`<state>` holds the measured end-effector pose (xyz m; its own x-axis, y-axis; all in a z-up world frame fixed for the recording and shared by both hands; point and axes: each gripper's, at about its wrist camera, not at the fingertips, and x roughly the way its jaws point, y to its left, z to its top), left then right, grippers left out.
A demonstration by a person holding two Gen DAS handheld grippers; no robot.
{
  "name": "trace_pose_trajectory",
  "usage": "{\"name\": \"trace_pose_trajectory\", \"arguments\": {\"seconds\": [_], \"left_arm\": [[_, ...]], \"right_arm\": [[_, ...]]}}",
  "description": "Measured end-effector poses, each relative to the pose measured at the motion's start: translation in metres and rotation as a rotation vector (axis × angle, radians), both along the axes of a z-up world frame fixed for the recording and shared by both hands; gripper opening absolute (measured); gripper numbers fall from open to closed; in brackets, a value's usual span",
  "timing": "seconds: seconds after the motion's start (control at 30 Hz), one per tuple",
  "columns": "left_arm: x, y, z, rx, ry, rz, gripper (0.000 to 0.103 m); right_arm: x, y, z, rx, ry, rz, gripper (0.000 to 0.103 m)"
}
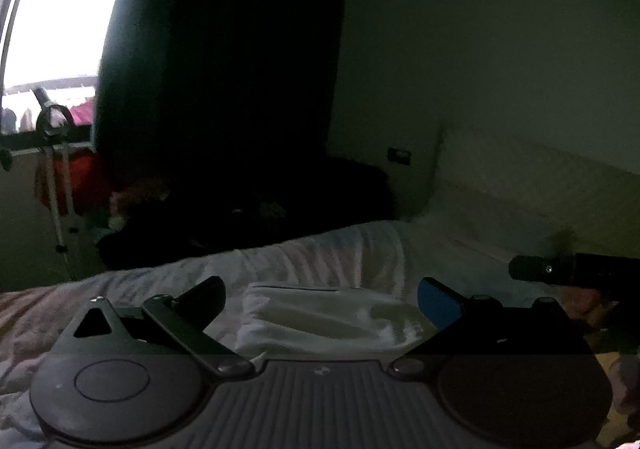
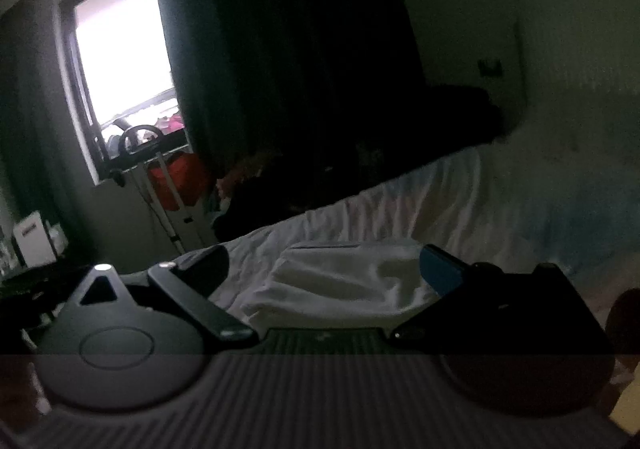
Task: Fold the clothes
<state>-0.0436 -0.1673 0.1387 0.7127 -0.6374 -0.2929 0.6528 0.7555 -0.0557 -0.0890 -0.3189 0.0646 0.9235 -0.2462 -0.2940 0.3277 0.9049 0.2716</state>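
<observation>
- The left gripper [image 1: 322,303] has its jaws spread as wide as they go, with nothing between them; only cloth shows through the gap, lying farther off.
- The right gripper [image 2: 324,269] is just as wide open and just as empty. In the left wrist view its dark body juts in from the right edge, so the two hands sit side by side and near each other.
- The white garment [image 1: 320,317], already gathered into a compact pad, lies straight ahead of and below both grippers on the bed [image 1: 328,249], toward its near edge.
- Its long axis seems to run across both views, left to right, with a thin dark line along its far edge.
- I judge neither hand clearly nearer: the garment sits centred between the fingers in each view, so either could reach down and forward to it.
- Beyond the bed's far edge are a dark curtain [image 1: 224,69] and a bright window [image 2: 120,57].
</observation>
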Motion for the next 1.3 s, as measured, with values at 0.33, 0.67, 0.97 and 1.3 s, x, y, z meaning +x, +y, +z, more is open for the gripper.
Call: {"name": "trace_pose_trajectory", "arguments": {"seconds": [0.33,0.67,0.97,1.3], "left_arm": [[-0.039,0.020,-0.027,-0.045,0.008,0.053,0.103],[-0.051,0.028,-0.060,0.017,-0.029,0.121,0.103],[-0.040,0.038,-0.090,0.003,0.002,0.180,0.103],[-0.043,0.039,-0.102,0.019,-0.002,0.162,0.103]], "right_arm": [[-0.021,0.040,-0.034,-0.066,-0.045,-0.002,0.103],[-0.015,0.072,-0.082,-0.142,-0.001,-0.055,0.103],[0.002,0.073,-0.110,-0.156,0.033,-0.107,0.103],[0.001,0.078,-0.115,-0.196,0.023,-0.165,0.103]]}}
